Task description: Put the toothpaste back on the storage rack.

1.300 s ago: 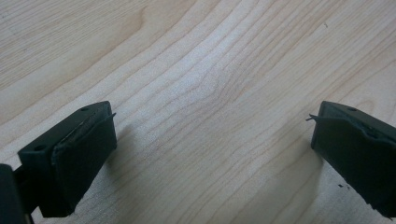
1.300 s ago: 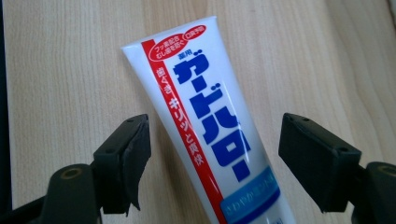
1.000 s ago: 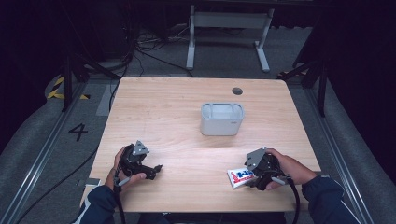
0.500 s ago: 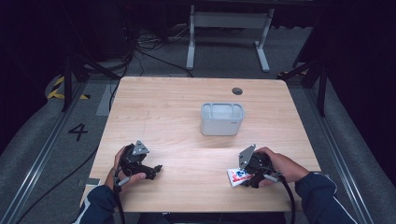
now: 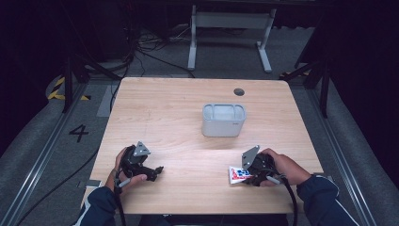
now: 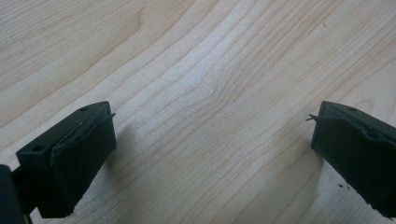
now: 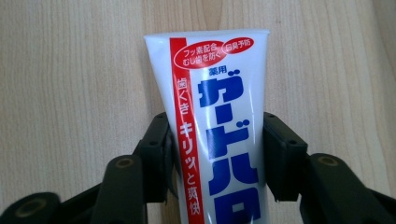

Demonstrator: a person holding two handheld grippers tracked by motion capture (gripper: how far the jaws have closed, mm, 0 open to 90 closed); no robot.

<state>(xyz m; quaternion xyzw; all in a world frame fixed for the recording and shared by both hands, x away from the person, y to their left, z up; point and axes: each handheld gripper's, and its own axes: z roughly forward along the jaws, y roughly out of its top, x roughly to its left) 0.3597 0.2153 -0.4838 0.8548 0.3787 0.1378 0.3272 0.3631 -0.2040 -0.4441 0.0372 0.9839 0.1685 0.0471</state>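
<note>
The tube (image 7: 219,121) lies on the desk (image 5: 188,117) near its front right corner, between the right gripper's (image 5: 251,173) jaws, which have just been closing and now press its sides. Its lower end is cut off in the right gripper view, where the print is sharp; from the high view it is a small white, red and blue patch (image 5: 238,174), partly hidden by the gripper. The left gripper (image 5: 149,171) rests at front left, jaws wide apart over bare wood. A grey bin (image 5: 224,123) stands mid-desk.
</note>
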